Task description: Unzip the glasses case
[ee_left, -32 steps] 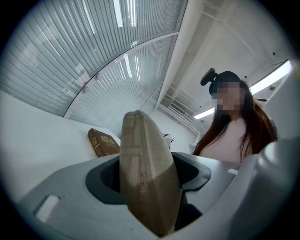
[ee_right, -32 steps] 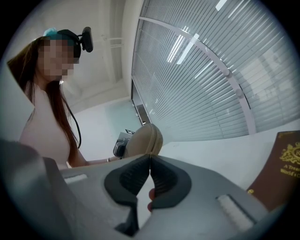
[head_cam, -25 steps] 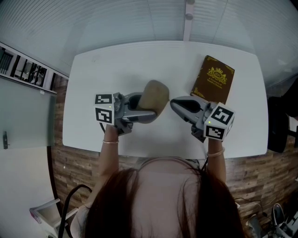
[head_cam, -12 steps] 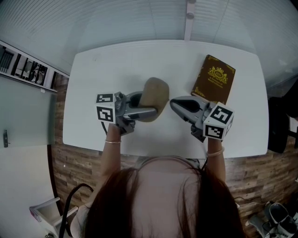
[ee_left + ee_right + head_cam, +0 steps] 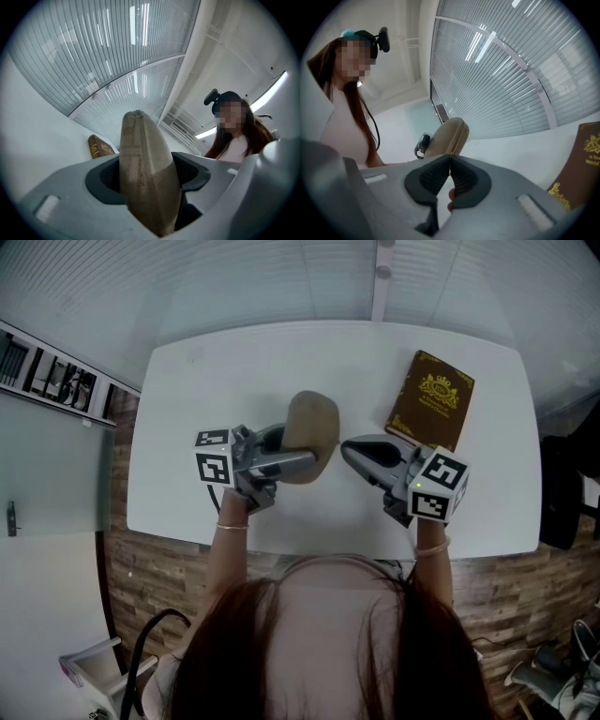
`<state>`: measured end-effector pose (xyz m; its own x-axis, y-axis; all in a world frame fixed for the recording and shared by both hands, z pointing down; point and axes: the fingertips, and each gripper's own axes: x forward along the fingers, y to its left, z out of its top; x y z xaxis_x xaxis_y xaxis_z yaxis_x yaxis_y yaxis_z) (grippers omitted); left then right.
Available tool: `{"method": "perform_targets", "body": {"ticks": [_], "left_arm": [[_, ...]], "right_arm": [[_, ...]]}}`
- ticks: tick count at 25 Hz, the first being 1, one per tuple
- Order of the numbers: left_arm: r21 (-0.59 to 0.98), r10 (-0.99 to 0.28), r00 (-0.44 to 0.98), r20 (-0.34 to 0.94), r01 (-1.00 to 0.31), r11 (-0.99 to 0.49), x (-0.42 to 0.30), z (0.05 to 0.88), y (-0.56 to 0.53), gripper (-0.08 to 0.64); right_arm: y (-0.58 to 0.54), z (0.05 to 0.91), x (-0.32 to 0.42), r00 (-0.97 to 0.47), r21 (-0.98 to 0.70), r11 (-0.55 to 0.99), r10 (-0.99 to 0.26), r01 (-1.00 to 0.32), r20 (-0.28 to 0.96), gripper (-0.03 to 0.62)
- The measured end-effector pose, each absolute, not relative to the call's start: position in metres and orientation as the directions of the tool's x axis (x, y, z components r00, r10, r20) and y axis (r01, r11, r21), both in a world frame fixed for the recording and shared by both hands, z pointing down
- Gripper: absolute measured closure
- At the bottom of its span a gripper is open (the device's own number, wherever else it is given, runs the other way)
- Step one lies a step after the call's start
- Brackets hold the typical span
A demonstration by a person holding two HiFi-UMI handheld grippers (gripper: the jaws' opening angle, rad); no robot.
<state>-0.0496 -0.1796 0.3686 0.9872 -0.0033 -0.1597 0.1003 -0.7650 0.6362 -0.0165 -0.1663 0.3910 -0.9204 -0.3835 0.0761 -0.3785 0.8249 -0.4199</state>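
In the left tongs (image 5: pixel 298 463): a tan glasses case (image 5: pixel 311 423), clamped between pads set wide apart. Held over the middle of the white table (image 5: pixel 234 362), gripped at its near end, with the rounded far end sticking out past the tongs. In the left gripper view, narrow edge of the case turned toward the camera, with a zip line along it, closed as far as visible. Not possible to tell whether the case is touching the table or lifted off it.

To the right, the right tongs (image 5: pixel 450 174), pads pressed together with nothing between them. Tip pointing left toward the right side of the case, just beside it; contact not clear from any view. Under the closed pads, a fingertip (image 5: pixel 450 200) of the person's hand.

Farther right and toward the far edge of the table, a brown book (image 5: pixel 429 401) with a gold emblem, lying flat, apart from the case and just beyond the right tongs.
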Motion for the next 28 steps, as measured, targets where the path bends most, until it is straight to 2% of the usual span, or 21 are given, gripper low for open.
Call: {"method": "perform_targets", "body": {"ticks": [28], "left_arm": [[0.711, -0.132, 0.959, -0.250, 0.089, -0.697, -0.052, 0.366, -0.199, 0.261]], "right_arm": [[-0.164, 0.396, -0.020, -0.921, -0.426, 0.821, -0.379, -0.380, 0.092, 0.586]]}}
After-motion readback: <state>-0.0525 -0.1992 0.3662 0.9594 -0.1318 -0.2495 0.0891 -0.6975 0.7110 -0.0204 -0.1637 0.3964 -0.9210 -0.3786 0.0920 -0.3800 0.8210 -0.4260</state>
